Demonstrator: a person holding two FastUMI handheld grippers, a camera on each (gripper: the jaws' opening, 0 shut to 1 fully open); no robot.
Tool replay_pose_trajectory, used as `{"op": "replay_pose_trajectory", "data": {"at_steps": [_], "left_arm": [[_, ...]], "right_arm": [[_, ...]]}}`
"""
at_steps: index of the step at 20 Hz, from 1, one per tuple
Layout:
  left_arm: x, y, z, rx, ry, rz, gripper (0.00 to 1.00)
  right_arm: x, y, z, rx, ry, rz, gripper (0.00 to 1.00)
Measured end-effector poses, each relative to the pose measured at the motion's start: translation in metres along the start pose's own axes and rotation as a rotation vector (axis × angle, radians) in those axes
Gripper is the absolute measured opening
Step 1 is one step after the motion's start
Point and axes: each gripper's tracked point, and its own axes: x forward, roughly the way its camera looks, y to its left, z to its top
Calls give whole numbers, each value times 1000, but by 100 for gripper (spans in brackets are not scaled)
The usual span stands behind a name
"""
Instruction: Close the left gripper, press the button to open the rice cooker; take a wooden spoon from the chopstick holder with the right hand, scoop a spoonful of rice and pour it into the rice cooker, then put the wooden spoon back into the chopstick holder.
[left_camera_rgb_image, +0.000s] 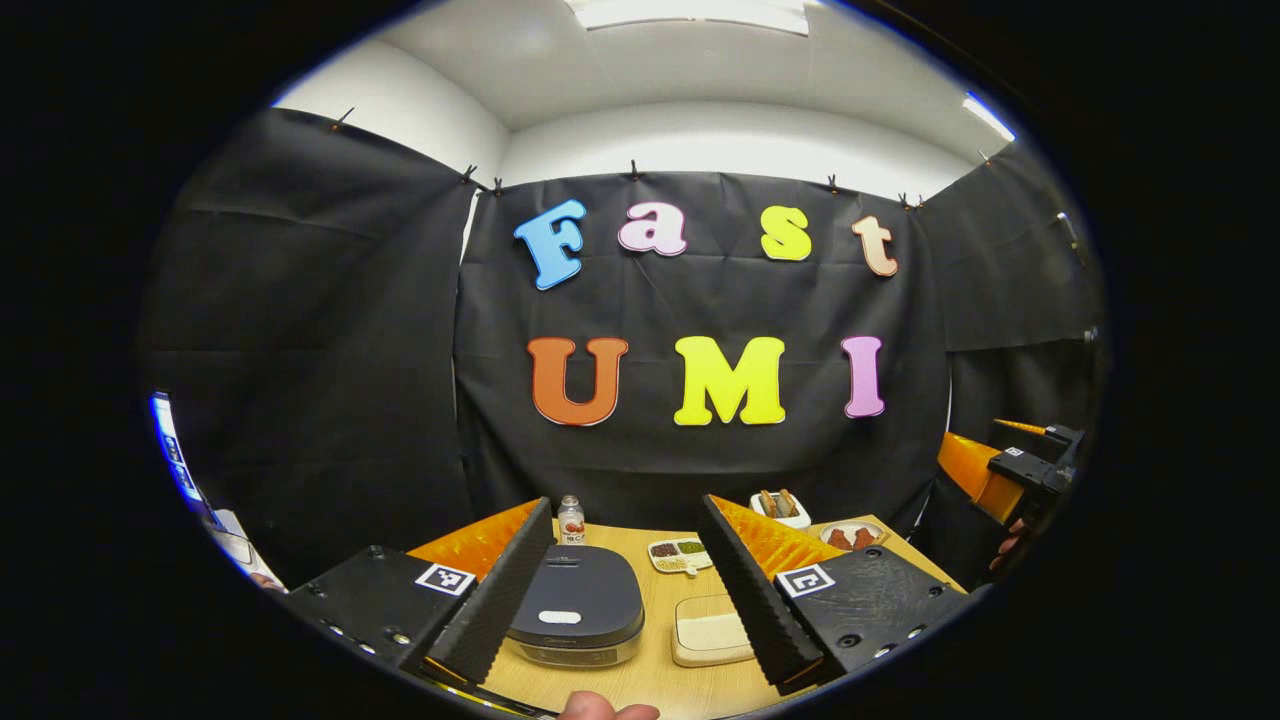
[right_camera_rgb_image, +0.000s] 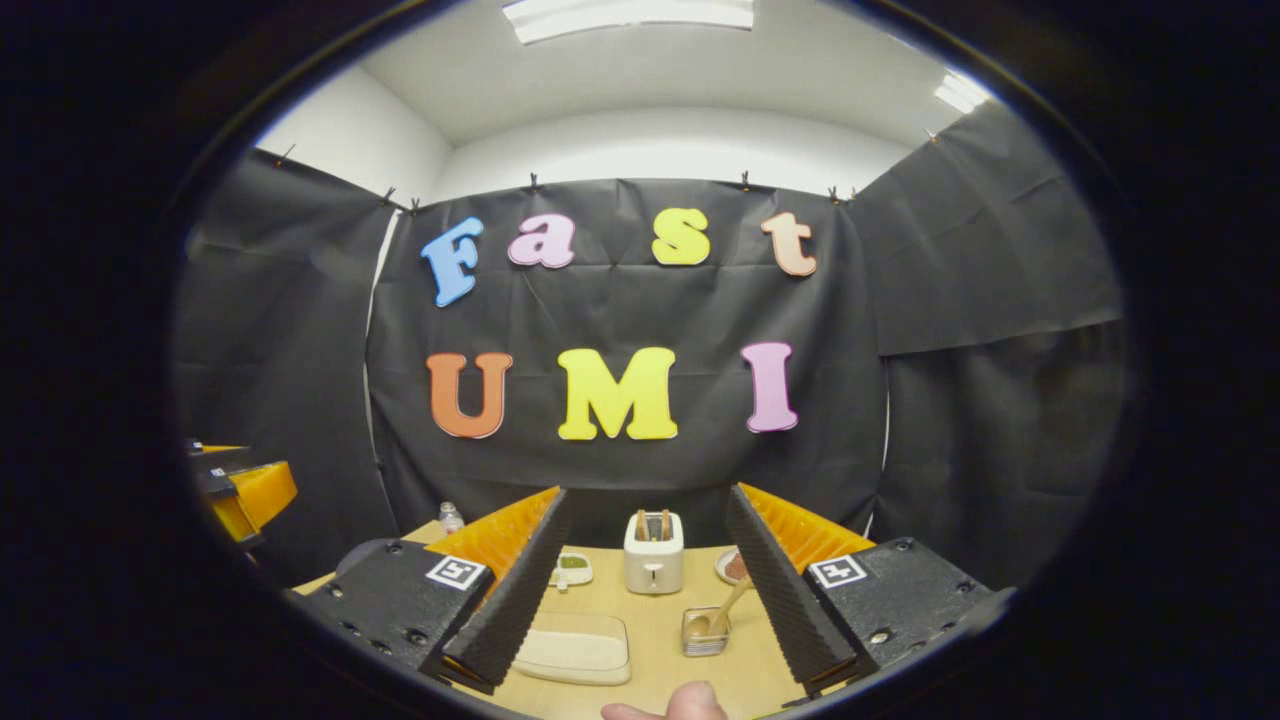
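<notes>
Black cloth walls close in a light wooden table (left_camera_rgb_image: 655, 610), under a white ceiling with strip lights.

Nearest in the left gripper view, a fingertip shows at the bottom edge, and the left gripper (left_camera_rgb_image: 625, 590) hangs above the table with its jaws spread wide and nothing between them. Framed by its fingers sits the rice cooker (left_camera_rgb_image: 578, 605), dark lid down, with a pale button on top. Just to its right lies a shallow cream container of rice (left_camera_rgb_image: 710, 635). Beyond these are a divided dish (left_camera_rgb_image: 680, 553), a small bottle (left_camera_rgb_image: 570, 520), a white toaster (left_camera_rgb_image: 780, 507) and a plate (left_camera_rgb_image: 852, 535).

In the right gripper view, the right gripper (right_camera_rgb_image: 645, 600) is likewise wide open and empty above the table. Between its fingers stands the chopstick holder (right_camera_rgb_image: 705, 632), with the wooden spoon (right_camera_rgb_image: 722, 608) leaning in it. The toaster stands farther back.
</notes>
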Motion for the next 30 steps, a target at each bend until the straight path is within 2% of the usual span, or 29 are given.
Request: {"op": "replay_pose_trajectory", "data": {"at_steps": [4, 5, 6, 7, 9, 12, 15, 17, 18, 19, 20, 22, 23, 25, 26, 27, 30], "left_arm": [[-1, 4, -9, 10, 31, 22, 94], [1, 5, -14, 11, 43, 29, 94], [1, 8, -20, 8, 58, 37, 94], [3, 9, -26, 0, 80, 42, 94], [5, 13, -44, -19, 139, 59, 94], [13, 27, -75, -37, 245, 88, 94], [22, 36, -98, -53, 348, 89, 94], [33, 42, -116, -68, 413, 86, 93], [39, 47, -125, -81, 444, 87, 62], [41, 52, -132, -94, 476, 91, 60], [39, 54, -136, -107, 512, 88, 47], [46, 59, -154, -114, 569, 84, 41], [53, 64, -162, -131, 582, 92, 42], [60, 60, -170, -206, 631, 70, 0], [44, 57, -155, -237, 645, 56, 0], [64, 57, -178, -260, 665, 39, 0], [79, 69, -201, -279, 730, 37, 0]], "right_arm": [[7, -5, -3, -1, 11, 4, 100], [8, -8, -2, -5, 7, 2, 97], [11, -12, -3, -11, 4, -1, 100], [13, -16, -5, -16, 4, -5, 97], [18, -22, -14, -18, 20, -9, 100], [27, -33, -27, -12, 50, -13, 98], [36, -44, -38, -11, 77, -16, 100], [41, -52, -43, -5, 88, -23, 97], [44, -55, -46, -2, 92, -26, 100], [46, -59, -47, -1, 96, -31, 100], [48, -62, -48, -1, 98, -35, 100], [53, -67, -50, -4, 103, -41, 98], [55, -70, -51, -5, 104, -45, 98], [59, -76, -54, -7, 109, -54, 98], [60, -79, -56, -8, 111, -61, 98], [62, -82, -57, -7, 115, -65, 100], [67, -90, -66, -12, 130, -77, 100]]}}
